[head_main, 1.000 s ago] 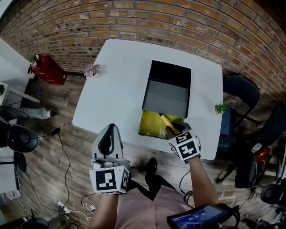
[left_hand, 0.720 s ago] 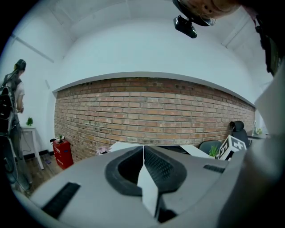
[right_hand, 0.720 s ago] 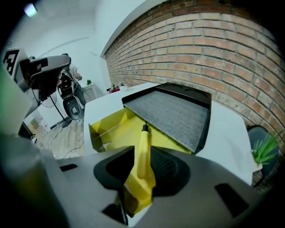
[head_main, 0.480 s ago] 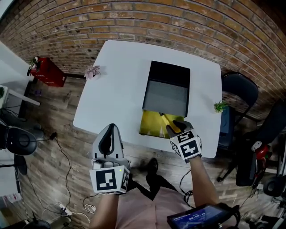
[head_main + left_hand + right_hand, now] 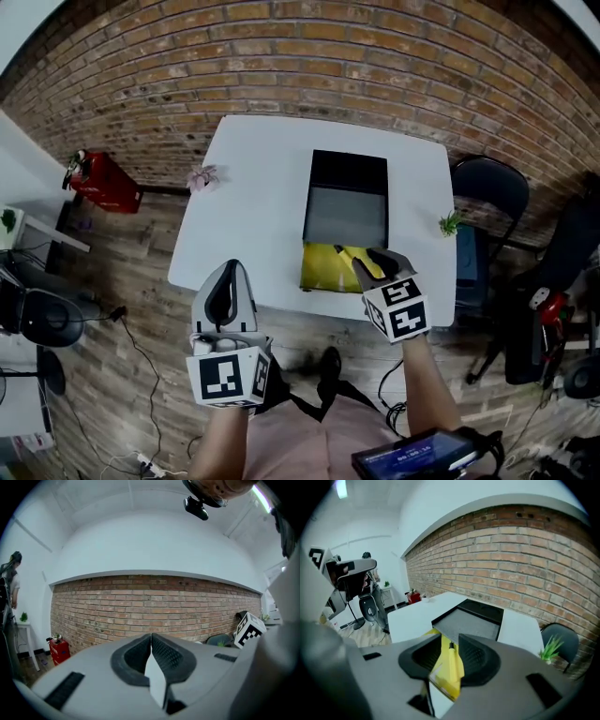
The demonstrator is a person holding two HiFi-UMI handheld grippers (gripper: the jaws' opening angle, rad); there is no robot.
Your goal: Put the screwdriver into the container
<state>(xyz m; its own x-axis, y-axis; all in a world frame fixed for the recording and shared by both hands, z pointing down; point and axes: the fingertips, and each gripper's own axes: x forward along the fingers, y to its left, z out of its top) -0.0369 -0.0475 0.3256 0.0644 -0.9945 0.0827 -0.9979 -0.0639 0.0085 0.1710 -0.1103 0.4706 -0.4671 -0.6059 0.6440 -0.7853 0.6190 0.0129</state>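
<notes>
A black open container (image 5: 349, 161) stands on the white table (image 5: 253, 206), also seen ahead in the right gripper view as the container (image 5: 471, 620). Just in front of it lies a yellow pack (image 5: 322, 270). My right gripper (image 5: 371, 262) hangs over the table's near edge, shut on a yellow screwdriver (image 5: 452, 663) with a black collar and yellow wrapping; its jaws have just been closing a little on it. The screwdriver (image 5: 347, 258) sticks out toward the container. My left gripper (image 5: 228, 268) is off the table to the left, shut and empty (image 5: 151, 635).
A small green plant (image 5: 449, 223) sits at the table's right edge and a pink flower pot (image 5: 201, 176) at its left corner. A black chair (image 5: 489, 192) stands to the right, a red extinguisher (image 5: 103, 183) to the left, a brick wall behind.
Both grippers have risen and the table looks farther below. The right gripper has lifted with the yellow screwdriver between its jaws. The left gripper stays shut.
</notes>
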